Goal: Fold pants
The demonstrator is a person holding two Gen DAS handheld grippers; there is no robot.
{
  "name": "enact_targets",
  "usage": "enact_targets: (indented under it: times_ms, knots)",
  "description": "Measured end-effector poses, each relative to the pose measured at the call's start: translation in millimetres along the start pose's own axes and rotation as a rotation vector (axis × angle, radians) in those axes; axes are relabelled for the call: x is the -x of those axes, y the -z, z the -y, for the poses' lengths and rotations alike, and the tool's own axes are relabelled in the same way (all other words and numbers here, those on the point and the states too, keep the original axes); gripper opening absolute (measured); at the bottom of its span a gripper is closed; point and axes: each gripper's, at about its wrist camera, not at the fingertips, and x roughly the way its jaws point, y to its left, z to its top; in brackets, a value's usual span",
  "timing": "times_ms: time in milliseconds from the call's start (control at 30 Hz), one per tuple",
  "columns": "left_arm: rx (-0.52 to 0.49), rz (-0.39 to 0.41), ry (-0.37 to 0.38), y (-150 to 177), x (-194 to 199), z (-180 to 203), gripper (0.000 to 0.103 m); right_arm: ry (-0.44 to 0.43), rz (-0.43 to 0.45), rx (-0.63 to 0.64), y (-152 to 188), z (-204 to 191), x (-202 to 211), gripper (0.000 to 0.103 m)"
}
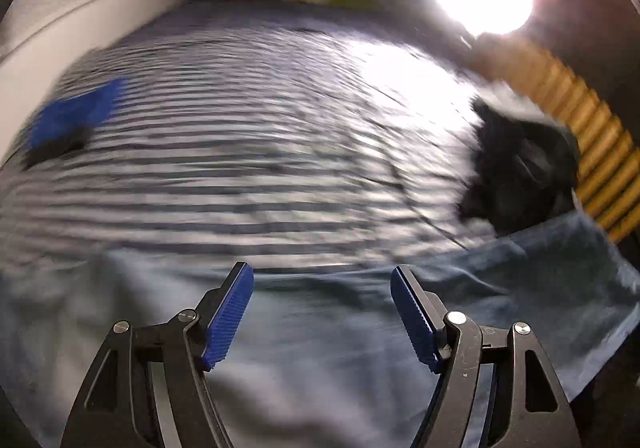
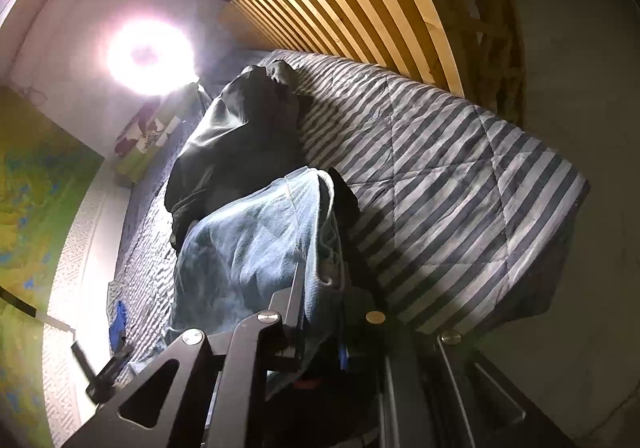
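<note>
Light blue pants (image 1: 320, 376) lie spread over the striped quilt (image 1: 240, 168) at the bottom of the blurred left wrist view. My left gripper (image 1: 322, 312) hovers over them, open, and nothing sits between its blue pads (image 1: 228, 324). In the right wrist view the pants (image 2: 248, 244) drape forward over my right gripper (image 2: 324, 288), which is shut on a fold of the cloth. The fabric hides its fingertips.
A heap of black clothing (image 2: 240, 136) (image 1: 520, 168) lies on the bed just beyond the pants. A small blue and dark object (image 1: 76, 120) (image 2: 118, 322) rests near the wall side. Wooden slats (image 2: 360, 0) stand behind the bed, and a bright lamp (image 2: 150, 56) glares.
</note>
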Motion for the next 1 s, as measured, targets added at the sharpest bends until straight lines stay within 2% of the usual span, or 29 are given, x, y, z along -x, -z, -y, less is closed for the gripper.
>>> enact_targets:
  times_ms: [33,67,133,200,300,367,433,467,500,533,600,700,800,900,967,1000]
  knots:
    - [0.054,0.013,-0.028,0.5,11.4,-22.5,0.073,0.0,0.001,0.001,0.3,-0.3,-0.4,0.01]
    - [0.124,0.025,-0.058,1.0,21.7,-52.0,0.067,0.0,0.002,0.001,0.4,-0.5,-0.9,0.01]
    - [0.22,0.017,-0.106,3.6,29.4,-91.1,0.036,-0.001,0.001,-0.001,0.6,-0.8,-1.1,0.01]
    - [0.341,-0.01,-0.153,5.1,30.4,-132.4,0.025,-0.004,0.0,-0.004,0.7,-0.7,-1.3,0.01]
    - [0.382,-0.032,-0.216,2.4,20.2,-166.9,0.024,-0.003,0.0,-0.001,1.6,-2.7,-0.4,0.01]
    - [0.398,-0.085,-0.228,-1.3,4.1,-186.6,0.024,0.001,0.0,0.005,1.7,-4.5,0.1,0.011]
    - [0.386,-0.127,-0.288,-2.9,-19.4,-199.2,0.024,0.004,-0.001,0.008,1.0,-5.4,0.7,0.01]
    - [0.381,-0.143,-0.334,-2.3,-26.9,-207.4,0.022,0.005,-0.002,0.007,0.4,-5.2,0.9,0.01]
    - [0.38,-0.134,-0.361,-1.6,-32.2,-216.9,0.009,0.006,-0.003,0.001,-0.2,-3.7,0.7,0.01]
    - [0.375,-0.118,-0.374,-1.4,-33.0,-220.5,0.008,0.007,-0.005,-0.006,-0.4,-2.6,0.3,0.01]
    - [0.388,-0.118,-0.366,-3.1,-30.8,-224.2,0.008,0.008,-0.01,-0.014,-0.5,-1.0,-0.9,0.01]
    - [0.373,-0.071,-0.317,-3.8,-10.5,-211.1,0.021,0.004,-0.008,-0.005,-0.6,-2.2,-0.7,0.01]
    - [0.279,-0.045,-0.171,0.6,10.5,-167.9,0.021,-0.005,-0.003,-0.01,-0.9,-3.3,-1.2,0.01]
    - [0.139,-0.088,-0.082,11.6,4.5,-117.3,0.021,-0.01,-0.004,-0.012,-0.2,-4.5,-3.6,0.011]
    - [0.106,-0.12,-0.061,17.7,-9.6,-101.2,0.021,-0.016,-0.006,-0.016,0.4,-4.2,-3.8,0.011]
    - [0.098,-0.136,-0.073,20.1,-20.0,-98.3,0.021,-0.021,-0.006,-0.015,0.2,-3.9,-3.0,0.011]
